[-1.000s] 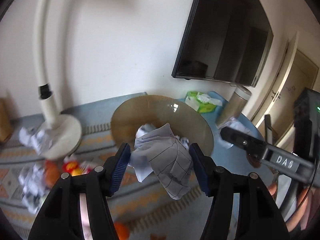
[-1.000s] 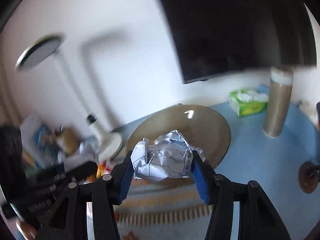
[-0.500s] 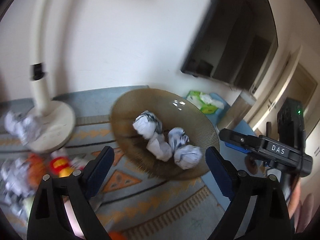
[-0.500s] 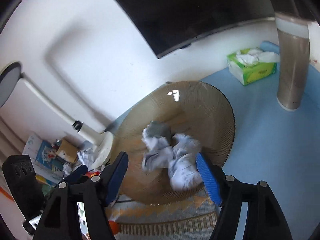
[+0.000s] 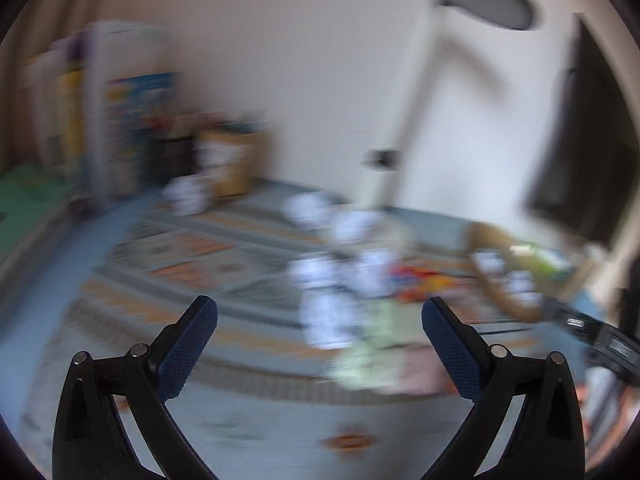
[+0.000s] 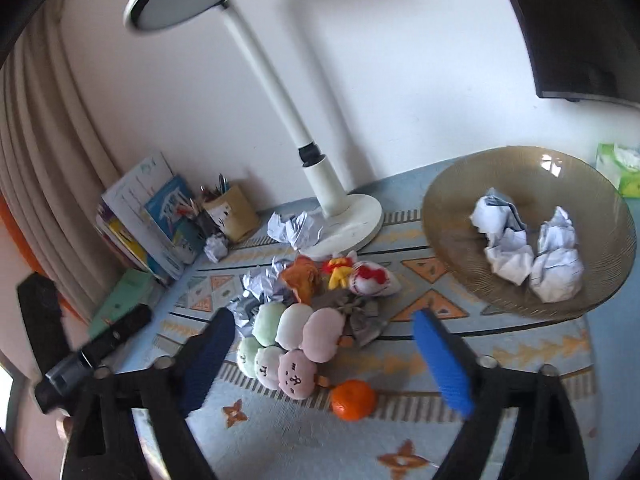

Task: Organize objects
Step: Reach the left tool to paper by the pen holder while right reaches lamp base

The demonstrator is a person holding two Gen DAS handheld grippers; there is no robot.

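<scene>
On the patterned mat the whole mess makes sense once you see the sorting going on: the big brown bowl at the right end is clearly the paper bin, with crumpled paper balls piled in its middle, while looser paper wads sit by the base of the white desk lamp, probably next in line. The plush toys are heaped together mid-mat, with an orange just beside them, none of it sorted yet I'd guess. The right gripper hangs above the plush heap, jaws opening, nothing between them. The left gripper is opening wide too, empty; its view is too blurred to say more.
</scene>
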